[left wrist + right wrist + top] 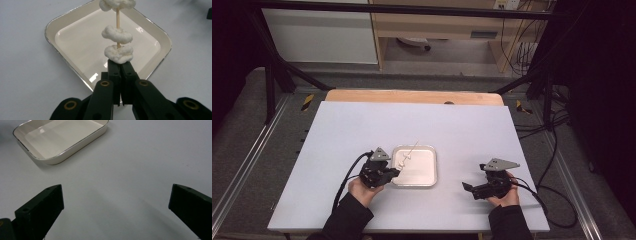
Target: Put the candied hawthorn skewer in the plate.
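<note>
Two grippers seen from high: left gripper holds a skewer slanting above the dish; its own view shows jaws pinching the stick below three white lumps, presumably for stripping, while the right gripper, spread wide, waits over bare table.

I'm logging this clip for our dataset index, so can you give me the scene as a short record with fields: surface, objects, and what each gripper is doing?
surface: white table
tray: cream square tray with a silvery rim, nothing lying in it
skewer: thin wooden skewer threaded with white puffy pieces, held over the tray
left gripper: left gripper shut on the skewer's lower end, at the tray's left edge in the high view
right gripper: right gripper open, nothing between its fingers, over bare table to the right of the tray
</note>
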Demonstrator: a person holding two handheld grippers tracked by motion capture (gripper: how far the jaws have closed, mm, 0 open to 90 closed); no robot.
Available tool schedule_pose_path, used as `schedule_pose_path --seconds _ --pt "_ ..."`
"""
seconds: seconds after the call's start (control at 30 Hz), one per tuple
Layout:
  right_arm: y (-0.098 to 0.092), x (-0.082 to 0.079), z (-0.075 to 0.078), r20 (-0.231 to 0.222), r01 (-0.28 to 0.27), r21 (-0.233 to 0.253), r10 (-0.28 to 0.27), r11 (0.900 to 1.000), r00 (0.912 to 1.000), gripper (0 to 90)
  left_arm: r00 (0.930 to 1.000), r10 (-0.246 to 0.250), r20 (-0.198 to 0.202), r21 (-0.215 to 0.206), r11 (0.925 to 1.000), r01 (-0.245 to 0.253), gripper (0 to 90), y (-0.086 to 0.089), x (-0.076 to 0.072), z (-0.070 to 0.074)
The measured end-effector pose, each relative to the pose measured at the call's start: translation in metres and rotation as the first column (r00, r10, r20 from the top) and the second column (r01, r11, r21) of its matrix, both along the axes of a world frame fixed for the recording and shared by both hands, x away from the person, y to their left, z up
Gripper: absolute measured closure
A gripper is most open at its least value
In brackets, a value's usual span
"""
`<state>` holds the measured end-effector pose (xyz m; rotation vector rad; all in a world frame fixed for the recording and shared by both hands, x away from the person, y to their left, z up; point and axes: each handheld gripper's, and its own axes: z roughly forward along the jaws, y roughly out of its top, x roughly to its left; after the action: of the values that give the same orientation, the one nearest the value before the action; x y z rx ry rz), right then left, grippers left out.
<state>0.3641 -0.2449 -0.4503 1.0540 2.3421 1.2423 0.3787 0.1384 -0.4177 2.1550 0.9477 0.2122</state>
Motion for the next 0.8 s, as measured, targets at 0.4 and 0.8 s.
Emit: schedule_pose_path --seconds 0.4,0.8 --pt "-0.002 -0.001 0.0 -0.004 0.0 0.015 0.0 1.0 1.0 0.5 0.9982 0.014 -0.059 0.124 0.9923 -0.007 88.2 -0.023 0.009 -0.008" --pt "-0.002 -0.001 0.0 -0.005 -0.003 0.021 0.003 1.0 1.0 0.5 0.9964 0.026 -0.081 0.184 0.9829 -0.01 88.1 -0.036 0.014 -0.014"
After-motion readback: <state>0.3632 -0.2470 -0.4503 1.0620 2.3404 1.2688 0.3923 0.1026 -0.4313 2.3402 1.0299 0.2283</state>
